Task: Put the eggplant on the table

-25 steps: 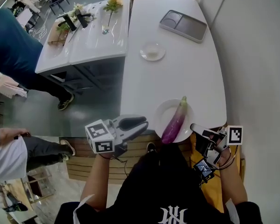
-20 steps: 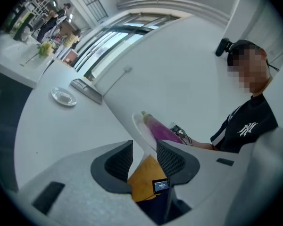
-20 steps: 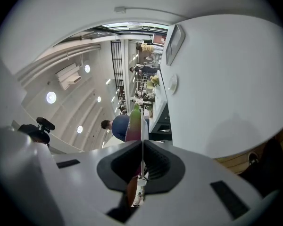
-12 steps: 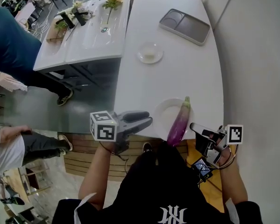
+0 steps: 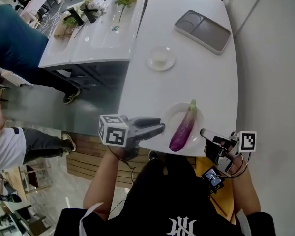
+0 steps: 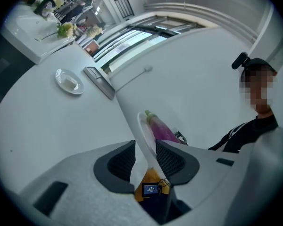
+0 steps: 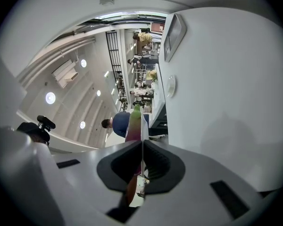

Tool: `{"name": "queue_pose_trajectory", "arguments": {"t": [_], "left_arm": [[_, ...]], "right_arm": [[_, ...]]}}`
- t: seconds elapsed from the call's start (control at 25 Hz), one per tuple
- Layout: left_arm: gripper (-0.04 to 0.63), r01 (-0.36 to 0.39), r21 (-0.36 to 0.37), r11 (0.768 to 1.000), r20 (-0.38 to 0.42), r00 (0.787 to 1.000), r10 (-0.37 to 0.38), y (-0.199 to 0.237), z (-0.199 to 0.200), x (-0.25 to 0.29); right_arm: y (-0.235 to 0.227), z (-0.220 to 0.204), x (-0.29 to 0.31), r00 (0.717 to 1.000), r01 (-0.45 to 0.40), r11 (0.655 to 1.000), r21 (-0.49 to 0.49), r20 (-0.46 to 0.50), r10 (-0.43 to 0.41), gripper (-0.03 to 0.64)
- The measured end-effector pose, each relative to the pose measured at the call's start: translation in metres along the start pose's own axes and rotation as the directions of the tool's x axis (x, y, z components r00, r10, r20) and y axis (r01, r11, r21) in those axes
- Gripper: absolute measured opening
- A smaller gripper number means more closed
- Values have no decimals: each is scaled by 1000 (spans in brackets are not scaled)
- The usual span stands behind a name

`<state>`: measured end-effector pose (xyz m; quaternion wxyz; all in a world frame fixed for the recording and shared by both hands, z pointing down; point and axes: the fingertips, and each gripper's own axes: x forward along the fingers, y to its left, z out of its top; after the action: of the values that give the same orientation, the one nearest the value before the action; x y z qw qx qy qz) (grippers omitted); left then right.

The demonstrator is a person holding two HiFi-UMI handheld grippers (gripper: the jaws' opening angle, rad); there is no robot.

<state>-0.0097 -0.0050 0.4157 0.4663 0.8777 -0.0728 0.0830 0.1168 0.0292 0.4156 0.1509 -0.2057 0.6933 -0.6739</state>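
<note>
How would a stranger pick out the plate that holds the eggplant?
Find the long white table, then its nearest edge. The white plate there carries a purple eggplant; the smaller dish and grey tray farther up do not.

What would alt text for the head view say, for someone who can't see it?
A purple eggplant lies on a white plate at the near edge of a white table, with the left claw and the right claw at its sides. Farther back stand a small dish and a grey tray.
</note>
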Motion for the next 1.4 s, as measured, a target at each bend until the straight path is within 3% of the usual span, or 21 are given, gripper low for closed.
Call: {"name": "queue_pose_trajectory", "arguments": {"t": [0.68, 1.4], "left_arm": [[81, -55, -93, 994, 23, 998, 57, 36, 2, 35], [77, -96, -140, 986, 8, 995, 98, 99, 17, 15]], "right_arm": [[-34, 43, 6, 996, 24, 1000, 18, -91, -22, 11], [-77, 73, 61, 991, 67, 996, 60, -118, -60, 11]]}}
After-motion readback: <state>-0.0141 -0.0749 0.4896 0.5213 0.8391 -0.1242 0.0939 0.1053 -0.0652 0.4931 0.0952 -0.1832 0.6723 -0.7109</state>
